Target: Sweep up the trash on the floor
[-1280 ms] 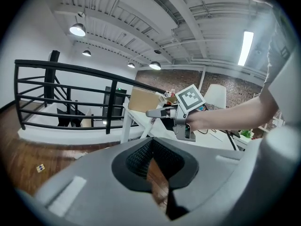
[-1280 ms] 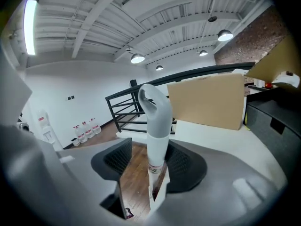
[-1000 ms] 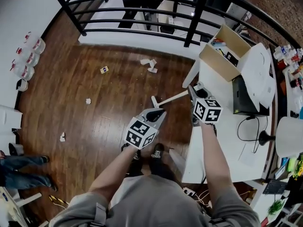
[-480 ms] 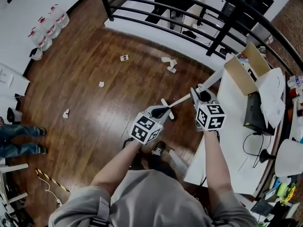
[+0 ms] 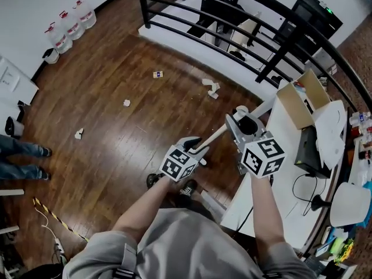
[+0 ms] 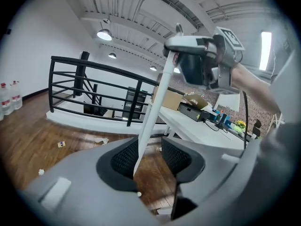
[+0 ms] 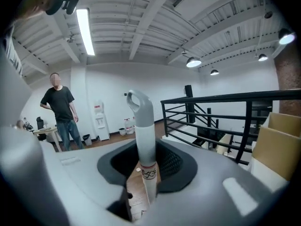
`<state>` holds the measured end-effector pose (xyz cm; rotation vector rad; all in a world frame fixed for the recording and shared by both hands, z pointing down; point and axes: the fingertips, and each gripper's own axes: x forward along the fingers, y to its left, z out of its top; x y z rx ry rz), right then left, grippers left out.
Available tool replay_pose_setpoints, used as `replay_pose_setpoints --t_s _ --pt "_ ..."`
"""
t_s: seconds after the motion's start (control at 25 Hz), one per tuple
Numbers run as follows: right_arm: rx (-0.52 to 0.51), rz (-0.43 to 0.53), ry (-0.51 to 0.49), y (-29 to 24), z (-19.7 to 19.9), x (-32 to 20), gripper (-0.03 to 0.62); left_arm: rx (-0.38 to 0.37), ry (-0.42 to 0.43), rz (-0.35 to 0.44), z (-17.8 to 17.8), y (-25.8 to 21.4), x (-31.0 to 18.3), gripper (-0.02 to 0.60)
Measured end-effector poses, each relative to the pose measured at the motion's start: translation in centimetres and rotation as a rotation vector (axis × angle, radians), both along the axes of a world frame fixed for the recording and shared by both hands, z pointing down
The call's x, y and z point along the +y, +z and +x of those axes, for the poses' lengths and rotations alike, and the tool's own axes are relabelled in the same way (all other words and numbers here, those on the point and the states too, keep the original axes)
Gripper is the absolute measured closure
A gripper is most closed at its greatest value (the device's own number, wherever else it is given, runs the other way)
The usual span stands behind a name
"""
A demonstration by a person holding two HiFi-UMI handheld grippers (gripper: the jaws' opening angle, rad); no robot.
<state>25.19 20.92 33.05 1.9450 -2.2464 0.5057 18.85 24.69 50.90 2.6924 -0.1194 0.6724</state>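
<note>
A white broom handle (image 5: 218,135) slants up from floor level to its grey looped top. My right gripper (image 5: 235,121) is shut on the handle (image 7: 145,135) just under that grey end. Lower down, my left gripper (image 5: 195,145) has the handle (image 6: 153,102) between its jaws; they are opening, and the pole lies against the left pad with a gap on the right. Trash lies on the wooden floor: crumpled paper (image 5: 212,87), a small card (image 5: 158,74), a white scrap (image 5: 127,103) and another scrap (image 5: 78,133). The broom head is hidden.
A white table (image 5: 279,173) with a cardboard box (image 5: 302,100) stands at the right. A black railing (image 5: 232,16) closes the far side. Water bottles (image 5: 70,25) line the left wall. A bystander's legs (image 5: 20,158) show at the left edge.
My right gripper has risen with the handle's top and come closer to the head camera. The left gripper has slid a little along the pole. The view has swung, so the trash sits further left.
</note>
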Motion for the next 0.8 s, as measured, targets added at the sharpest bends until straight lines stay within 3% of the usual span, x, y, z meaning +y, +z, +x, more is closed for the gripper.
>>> replay_pose_setpoints --t_s 0.16,0.36,0.44,0.8 --pt "-0.032 0.069 -0.101 -4.2 -4.0 -0.6 0.499 0.000 -0.026 0.009 -1.0 0.5 -0.5 0.412" --pt "-0.083 0.091 -0.227 -6.1 -8.8 -1.1 0.499 0.001 -0.090 0.024 -2.7 1.0 -1.8 0.408" --pt "-0.098 0.084 -0.253 -5.6 -9.8 -1.6 0.499 -0.013 -0.126 0.031 -3.8 1.6 -3.0 0.469" --pt "-0.150 0.023 -0.338 1.2 -12.4 -4.9 0.499 -0.109 -0.197 0.010 -7.7 8.3 -5.9 0.455"
